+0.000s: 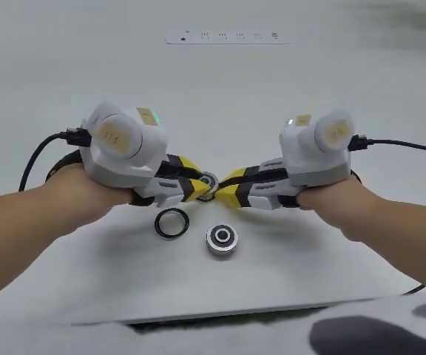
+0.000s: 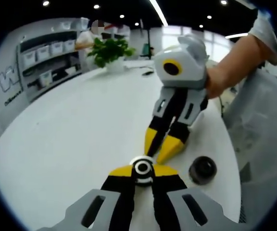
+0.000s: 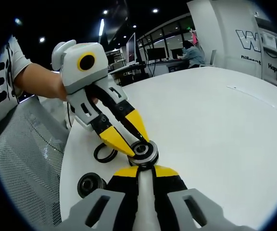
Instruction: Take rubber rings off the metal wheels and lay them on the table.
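A small metal wheel (image 1: 208, 182) hangs above the white table, caught between both grippers' yellow tips. My left gripper (image 1: 197, 188) is shut on the wheel (image 2: 142, 167), which sits between its jaws. My right gripper (image 1: 220, 192) comes in from the other side, and its jaws are pressed together on the dark rubber ring (image 3: 145, 150) around the wheel's rim. A loose black rubber ring (image 1: 171, 222) lies flat on the table just below the grippers. A second wheel (image 1: 222, 239), with its ring on, lies to the right of the loose ring.
A white power strip (image 1: 222, 36) lies at the far side of the table (image 1: 87, 281). Black cables (image 1: 32, 166) trail from both grippers. The table's front edge runs close to me.
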